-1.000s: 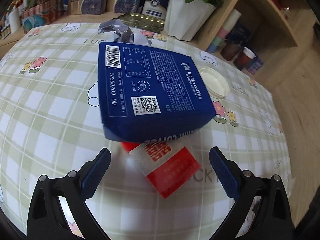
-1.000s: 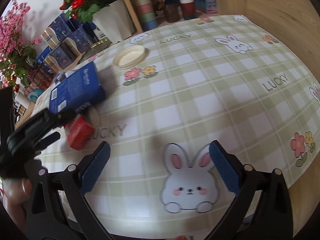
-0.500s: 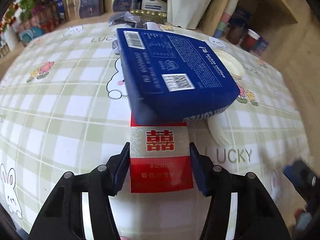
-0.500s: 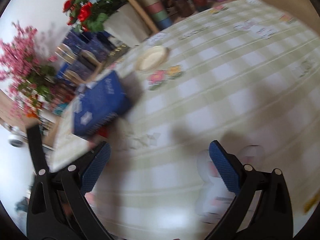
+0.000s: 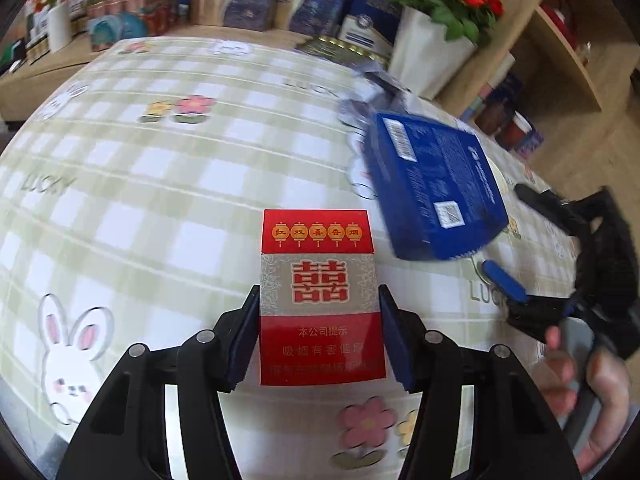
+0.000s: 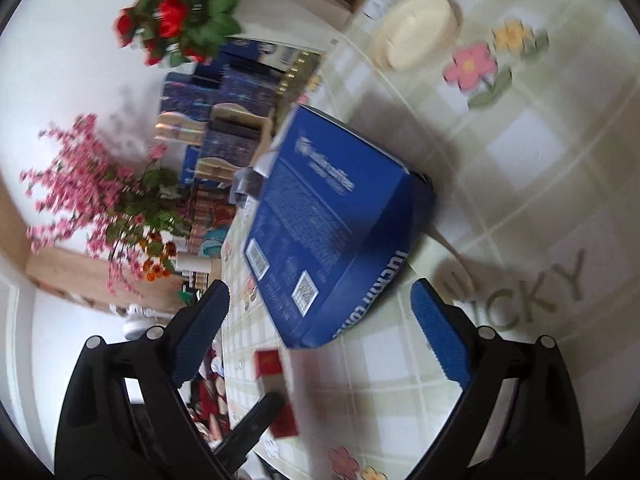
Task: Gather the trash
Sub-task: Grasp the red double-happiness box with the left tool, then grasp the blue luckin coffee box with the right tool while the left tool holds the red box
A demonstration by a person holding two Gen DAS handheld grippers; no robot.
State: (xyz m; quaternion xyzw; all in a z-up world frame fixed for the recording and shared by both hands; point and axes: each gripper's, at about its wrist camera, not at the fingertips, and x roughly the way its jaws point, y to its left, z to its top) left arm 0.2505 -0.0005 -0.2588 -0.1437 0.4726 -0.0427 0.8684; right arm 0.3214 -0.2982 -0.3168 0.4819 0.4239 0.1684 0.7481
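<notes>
Your left claw point(image 5: 318, 334) is clamping its ribbed blue pads point(image 5: 244, 340) against the long flat sides of a red cigarette pack point(image 5: 318, 304), a glossy rectangular carton with a silver patterned band across its middle; you are holding it just above the tabletop point(image 5: 160, 184), which is wearing a smooth checked cloth printed with rabbits and flowers. Your right claw point(image 6: 320, 332) is standing apart and narrowing, its pads pressing on nothing, with the near corner of a blue coffee box point(image 6: 332, 224) lying between them. That box, a matte cardboard slab with white print and a barcode, is resting tilted on the cloth. Beyond it a round cream lid point(image 6: 416, 30) is lying flat, and crumpled grey foil point(image 5: 376, 88) is sitting behind the box.
</notes>
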